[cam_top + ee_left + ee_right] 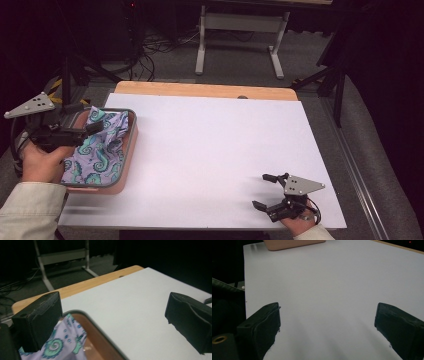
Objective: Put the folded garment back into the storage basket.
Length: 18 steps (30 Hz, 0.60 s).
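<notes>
Both grippers' jaws gape wide, empty (left gripper [92,127] over cloth [100,150]).

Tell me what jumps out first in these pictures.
The patterned cloth, purple with teal swirls, catches the eye first, lying in the pink tray at the table's left edge. The left gripper hangs open over it; the right gripper waits open above the white sheet, near right.

Cream sleeves [27,207], black grippers with blocky black jaws, grey three-cornered plates [300,185], trailing cables.
</notes>
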Each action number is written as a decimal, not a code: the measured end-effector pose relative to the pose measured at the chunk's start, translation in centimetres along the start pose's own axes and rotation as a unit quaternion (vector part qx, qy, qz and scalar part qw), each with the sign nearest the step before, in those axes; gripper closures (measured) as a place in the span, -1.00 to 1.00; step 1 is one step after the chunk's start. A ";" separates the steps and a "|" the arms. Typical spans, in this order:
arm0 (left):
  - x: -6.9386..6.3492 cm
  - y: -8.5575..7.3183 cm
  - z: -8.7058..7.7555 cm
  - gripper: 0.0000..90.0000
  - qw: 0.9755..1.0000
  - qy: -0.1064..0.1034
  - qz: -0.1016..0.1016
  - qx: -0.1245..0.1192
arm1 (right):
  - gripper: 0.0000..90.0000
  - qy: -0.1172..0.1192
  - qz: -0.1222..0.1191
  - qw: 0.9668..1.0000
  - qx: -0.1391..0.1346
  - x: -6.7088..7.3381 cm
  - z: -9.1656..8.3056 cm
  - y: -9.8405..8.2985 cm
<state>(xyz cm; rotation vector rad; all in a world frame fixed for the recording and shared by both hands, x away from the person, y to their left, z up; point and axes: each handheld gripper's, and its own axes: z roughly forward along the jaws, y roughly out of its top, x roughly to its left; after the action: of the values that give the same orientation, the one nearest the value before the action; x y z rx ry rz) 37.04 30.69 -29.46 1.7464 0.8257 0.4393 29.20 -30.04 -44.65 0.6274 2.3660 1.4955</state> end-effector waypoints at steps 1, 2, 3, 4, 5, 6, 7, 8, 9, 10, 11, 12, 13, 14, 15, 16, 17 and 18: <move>-0.3 0.1 0.0 -0.95 1.000 -0.005 0.002 -0.003 | -0.84 0.000 0.000 1.000 0.000 0.0 0.0 0.0; -0.6 0.2 0.1 -0.95 1.000 -0.011 0.004 -0.005 | -0.85 0.000 0.000 1.000 0.000 0.0 0.0 0.0; -0.8 0.3 0.1 -0.95 1.000 -0.016 0.006 -0.008 | -0.85 0.000 0.000 1.000 0.000 0.0 0.0 0.0; -1.1 0.4 0.1 -0.95 1.000 -0.021 0.009 -0.008 | -0.84 0.000 0.000 1.000 0.000 0.0 0.0 0.0; -1.4 0.5 0.2 -0.95 1.000 -0.024 0.009 -0.009 | -0.85 0.000 0.000 1.000 0.000 0.0 0.0 0.0; -1.4 0.5 0.2 -0.95 1.000 -0.024 0.009 -0.009 | -0.84 0.000 0.001 1.000 0.000 0.0 0.0 0.0; -2.0 0.7 0.4 -0.95 0.999 -0.032 0.013 -0.009 | -0.84 0.000 0.001 1.000 0.001 0.0 0.0 0.0; -2.2 0.8 0.5 -0.96 0.999 -0.036 0.016 -0.009 | -0.85 0.000 0.000 1.000 0.000 0.0 0.0 0.0; -2.2 0.8 0.5 -0.96 0.999 -0.036 0.016 -0.009 | -0.85 0.000 0.000 1.000 0.000 0.0 0.0 0.0; -2.5 0.8 0.6 -0.96 0.999 -0.039 0.020 -0.009 | -0.84 0.000 0.000 1.000 0.000 0.0 0.0 0.0; -3.0 1.0 0.8 -0.96 0.999 -0.044 0.024 -0.010 | -0.85 0.000 0.000 1.000 0.000 0.0 0.0 0.0; -3.0 1.0 0.8 -0.96 0.999 -0.044 0.024 -0.010 | -0.85 0.000 0.000 1.000 0.000 0.0 0.0 0.0; -3.5 1.1 1.0 -0.96 0.998 -0.052 0.026 -0.011 | -0.85 0.000 0.000 1.000 0.000 0.0 0.0 0.0; -3.8 1.1 1.2 -0.96 0.998 -0.056 0.027 -0.011 | -0.85 0.000 -0.001 1.000 0.000 0.0 0.0 0.0; -4.0 1.1 1.3 -0.96 0.998 -0.059 0.031 -0.010 | -0.85 0.000 -0.001 1.000 0.000 0.0 0.0 0.0; -4.0 1.1 1.3 -0.96 0.998 -0.059 0.031 -0.010 | -0.84 0.000 0.000 1.000 0.000 0.0 0.0 0.0; -4.3 1.1 1.5 -0.96 0.997 -0.061 0.034 -0.010 | -0.85 0.000 0.000 1.000 0.000 0.0 0.0 0.0; -4.8 1.1 1.8 -0.96 0.997 -0.069 0.038 -0.010 | -0.84 -0.001 -0.001 1.000 0.000 0.0 -0.1 0.0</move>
<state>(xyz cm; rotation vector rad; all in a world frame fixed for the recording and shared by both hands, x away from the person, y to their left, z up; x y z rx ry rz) 35.26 25.87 -28.45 1.7722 0.6565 0.3723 29.17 -30.07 -44.62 0.6270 2.3658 1.4934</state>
